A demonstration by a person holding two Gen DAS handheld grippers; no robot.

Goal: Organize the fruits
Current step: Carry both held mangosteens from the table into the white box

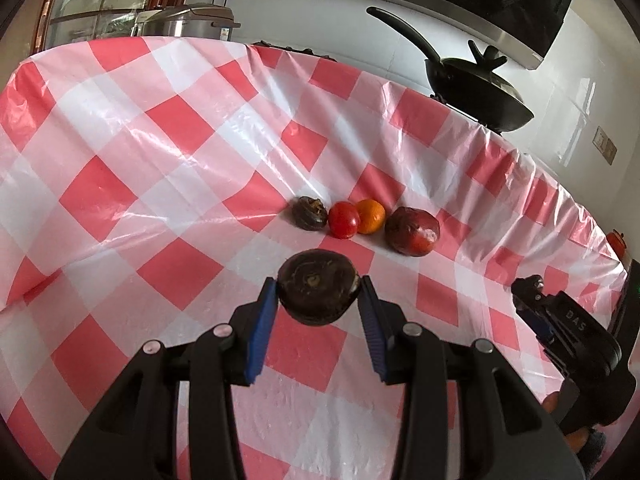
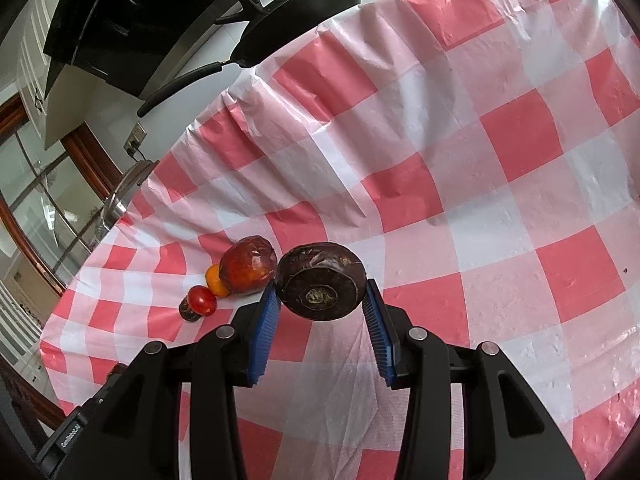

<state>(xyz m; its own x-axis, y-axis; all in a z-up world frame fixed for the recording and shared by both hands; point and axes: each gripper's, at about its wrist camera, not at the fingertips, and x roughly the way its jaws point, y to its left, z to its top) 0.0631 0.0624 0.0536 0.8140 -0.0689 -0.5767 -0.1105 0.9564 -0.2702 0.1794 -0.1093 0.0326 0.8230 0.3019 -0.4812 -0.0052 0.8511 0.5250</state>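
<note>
My left gripper (image 1: 319,292) is shut on a dark brown round fruit (image 1: 318,291), held just above the checked cloth. Behind it lies a row: a small dark fruit (image 1: 309,213), a red tomato (image 1: 343,220), an orange (image 1: 371,216) and a dark red fruit (image 1: 412,231). My right gripper (image 2: 322,298) is shut on another dark brown round fruit (image 2: 321,285), close to the right of the dark red fruit (image 2: 248,268). The same row shows there: orange (image 2: 214,280), tomato (image 2: 202,300), small dark fruit (image 2: 187,310).
A red-and-white checked plastic cloth (image 1: 168,168) covers the table. A black lidded wok (image 1: 476,84) stands beyond its far edge, a rice cooker (image 1: 188,20) at the back left. The right gripper's body (image 1: 568,332) shows at the right. A red object (image 1: 616,242) sits at the right edge.
</note>
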